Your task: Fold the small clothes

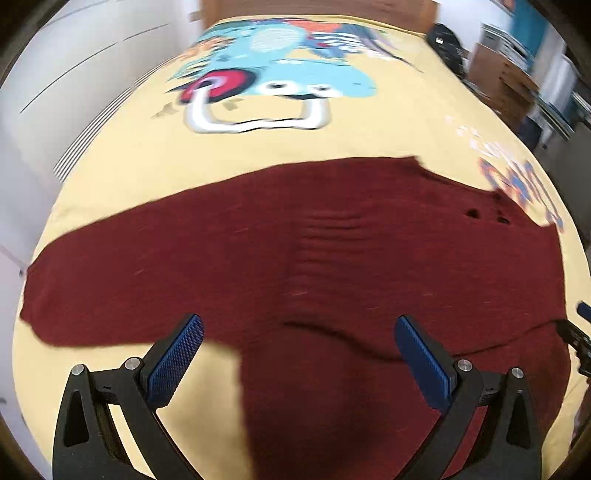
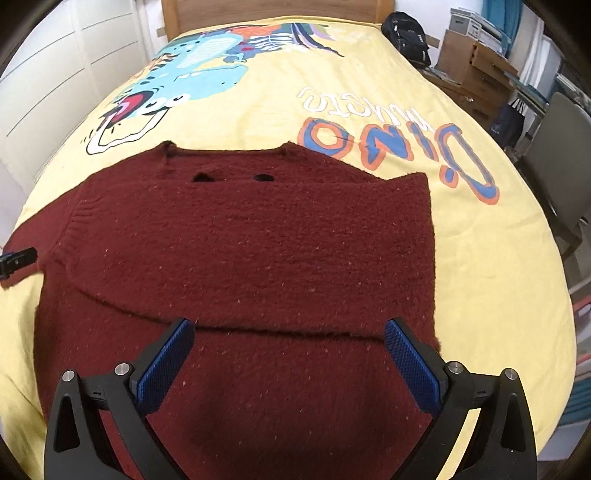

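Note:
A dark red knitted sweater lies flat on a yellow bedspread. Its right sleeve is folded in over the body; its left sleeve stretches out to the left. A fold line crosses the body near the fingertips. My right gripper is open and empty, just above the sweater's lower body. My left gripper is open and empty over the sweater's left side, with one blue pad near the sleeve's lower edge. The left view is blurred. The left gripper's tip shows at the right view's left edge.
The bedspread carries a dinosaur print and large lettering. A wooden headboard is at the far end. White cupboards stand on the left. A black bag, boxes and a grey chair are on the right.

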Motion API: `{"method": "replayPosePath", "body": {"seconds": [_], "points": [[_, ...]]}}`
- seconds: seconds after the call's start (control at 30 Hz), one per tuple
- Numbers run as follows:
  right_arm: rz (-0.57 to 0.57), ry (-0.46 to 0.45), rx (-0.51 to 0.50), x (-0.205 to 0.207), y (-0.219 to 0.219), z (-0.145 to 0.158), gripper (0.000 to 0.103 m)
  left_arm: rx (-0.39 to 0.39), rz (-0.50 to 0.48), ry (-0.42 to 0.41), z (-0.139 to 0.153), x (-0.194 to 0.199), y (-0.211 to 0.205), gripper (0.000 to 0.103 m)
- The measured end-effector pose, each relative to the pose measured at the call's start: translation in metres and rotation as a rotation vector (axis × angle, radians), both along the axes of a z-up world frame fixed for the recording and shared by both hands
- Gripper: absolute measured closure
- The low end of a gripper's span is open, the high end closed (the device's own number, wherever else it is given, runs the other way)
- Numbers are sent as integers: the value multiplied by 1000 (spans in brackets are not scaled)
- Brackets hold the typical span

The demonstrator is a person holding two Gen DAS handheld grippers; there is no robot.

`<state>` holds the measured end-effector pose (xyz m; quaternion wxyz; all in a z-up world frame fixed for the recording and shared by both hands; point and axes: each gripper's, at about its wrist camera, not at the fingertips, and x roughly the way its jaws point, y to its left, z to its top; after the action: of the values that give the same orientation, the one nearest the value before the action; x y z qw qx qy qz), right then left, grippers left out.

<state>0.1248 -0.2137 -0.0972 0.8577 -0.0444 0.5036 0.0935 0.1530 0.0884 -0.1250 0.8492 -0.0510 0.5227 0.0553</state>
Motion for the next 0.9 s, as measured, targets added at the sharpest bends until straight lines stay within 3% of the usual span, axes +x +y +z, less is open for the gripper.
{"method": "replayPosePath", "body": {"seconds": [0.4, 0.63, 0.9], "points": [[-37, 13, -22, -29, -20, 8, 0, -18, 364, 63, -1, -53, 152, 1], [-110, 29, -5, -35, -39, 11, 0, -114, 611, 69, -2, -76, 235, 1], [-110, 45, -24, -35, -42, 8, 0, -225, 701, 139, -37, -67, 271, 6]]}}
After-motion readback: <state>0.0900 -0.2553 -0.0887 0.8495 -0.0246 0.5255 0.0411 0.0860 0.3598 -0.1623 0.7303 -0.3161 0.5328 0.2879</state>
